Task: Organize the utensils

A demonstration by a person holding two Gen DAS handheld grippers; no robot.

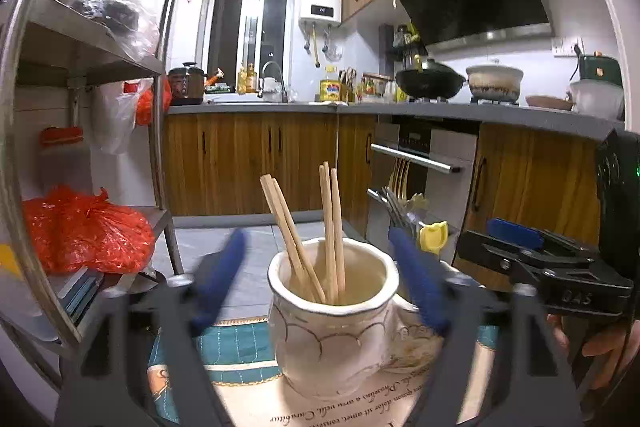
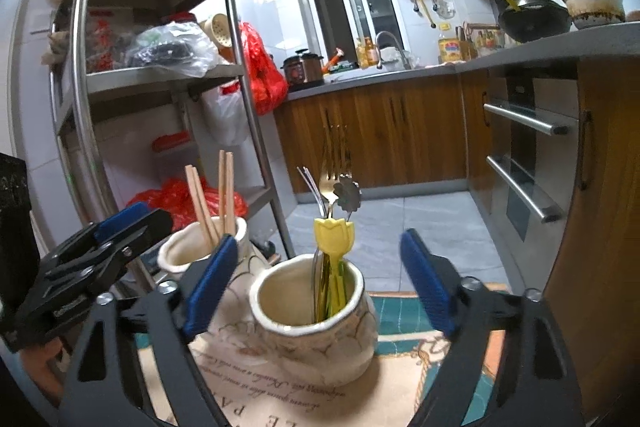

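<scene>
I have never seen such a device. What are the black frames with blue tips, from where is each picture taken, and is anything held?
They are two hand-held grippers; a person carries one in each hand. Each picture comes from a camera on one gripper, looking forward between its blue jaws. The left gripper faces a ceramic jar holding chopsticks. The right gripper faces a second jar with forks and spoons. Both jars stand on a printed mat. Both jaws are open and hold nothing.
</scene>
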